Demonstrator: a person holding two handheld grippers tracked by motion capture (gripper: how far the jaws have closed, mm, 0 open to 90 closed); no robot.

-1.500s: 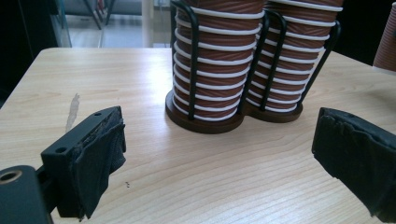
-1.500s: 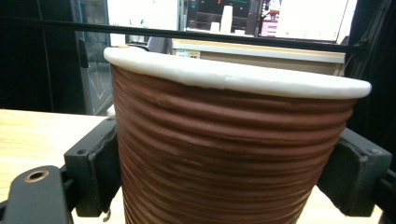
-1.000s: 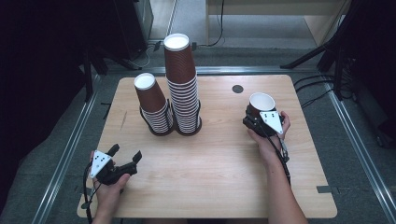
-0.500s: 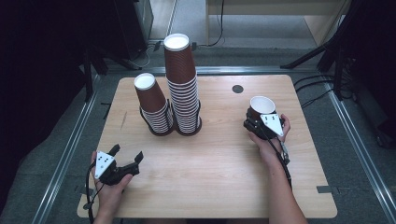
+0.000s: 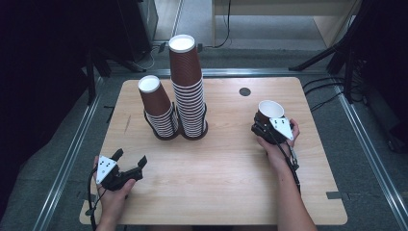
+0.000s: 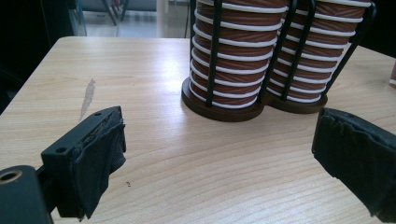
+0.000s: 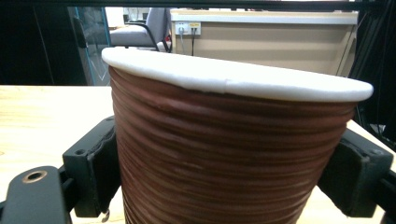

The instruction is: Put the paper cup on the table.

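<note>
Upright ribbed brown cup, white-rimmed

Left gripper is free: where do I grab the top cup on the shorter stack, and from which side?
Grip the top cup on its ribbed wall just under its white base, coming from the near-left side. It sits upside down, leaning left, above the wire holder, and the taller stack crowds its right.

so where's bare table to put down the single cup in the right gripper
The widest bare patch of the light wooden table lies between the open left gripper and the right gripper, which holds the single brown ribbed paper cup. It is crowded at the back left, around the two wire-caged stacks of brown cups.
</note>
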